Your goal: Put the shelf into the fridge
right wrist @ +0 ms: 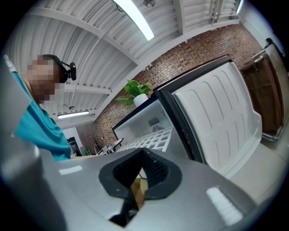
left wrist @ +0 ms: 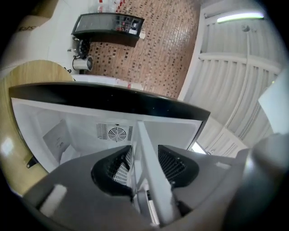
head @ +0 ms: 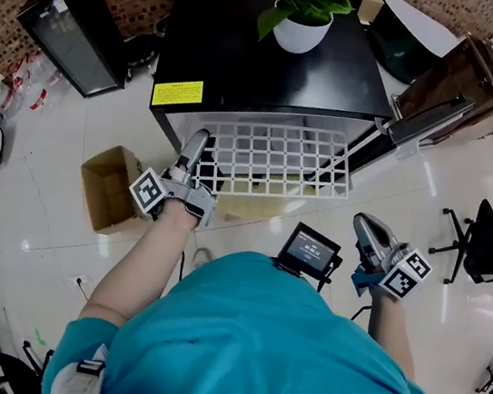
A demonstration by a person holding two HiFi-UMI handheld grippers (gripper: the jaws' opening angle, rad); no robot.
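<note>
While the shelf (head: 275,161) lies flat and only partly inside the open fridge (head: 248,63), its front left corner is found between the pads of the left gripper (head: 197,144). The jaws there are seen apart, with a gap beside the white edge, so nothing is pinched. The long axis of the shelf is laid across the mouth of the fridge with the short side pointed inward and the front edge standing out toward the person, and the right gripper (head: 364,224) is seen well apart from it, jaws together on nothing.
</note>
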